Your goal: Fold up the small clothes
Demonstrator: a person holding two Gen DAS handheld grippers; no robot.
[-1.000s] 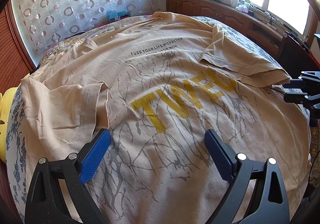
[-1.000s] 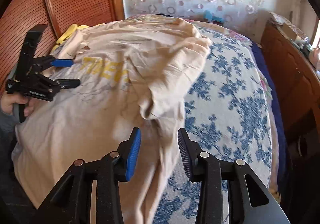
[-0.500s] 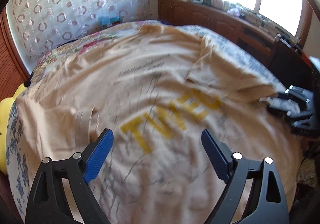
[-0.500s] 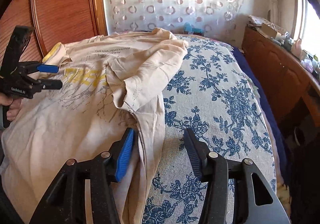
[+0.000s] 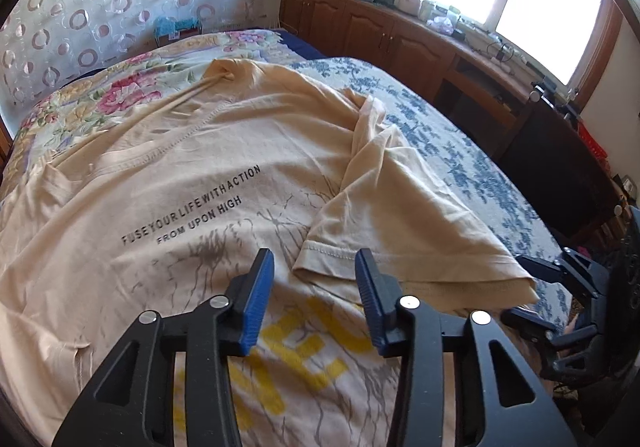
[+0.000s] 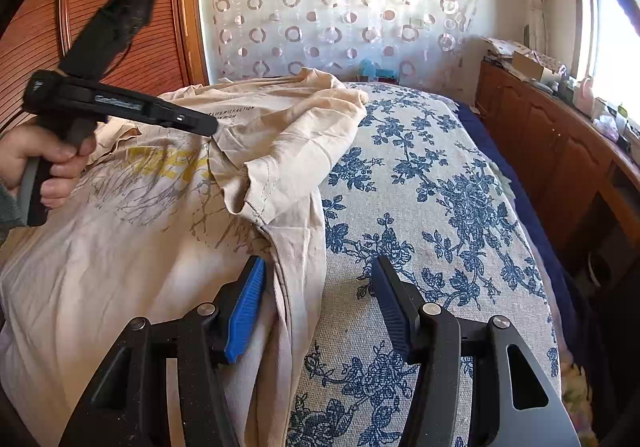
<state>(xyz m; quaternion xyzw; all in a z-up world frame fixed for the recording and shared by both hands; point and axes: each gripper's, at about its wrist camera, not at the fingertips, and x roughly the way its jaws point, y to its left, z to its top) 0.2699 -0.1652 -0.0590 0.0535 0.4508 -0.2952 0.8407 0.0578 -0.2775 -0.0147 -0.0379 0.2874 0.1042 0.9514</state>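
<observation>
Looking over the bed [image 6: 440, 207], I see the beige shirt [image 5: 200, 175] spread on it, one sleeve [image 5: 400, 231] folded inward. My left tool [image 5: 315, 267] has just been closing, gap remaining, nothing pinched. My right tool [image 6: 320, 275] has just been opening and straddles the shirt's side edge [image 6: 300, 267], not pressing. I fear closing now catches the bedsheet too.

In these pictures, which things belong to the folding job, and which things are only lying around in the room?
Belongs to the job:
- beige T-shirt spread on the bed
- its folded-over sleeve
- left gripper, closing, nothing between its pads
- right gripper, open at the shirt's side edge

Just lying about:
- blue floral bedspread
- wooden cabinets with clutter on top
- circle-patterned curtain
</observation>
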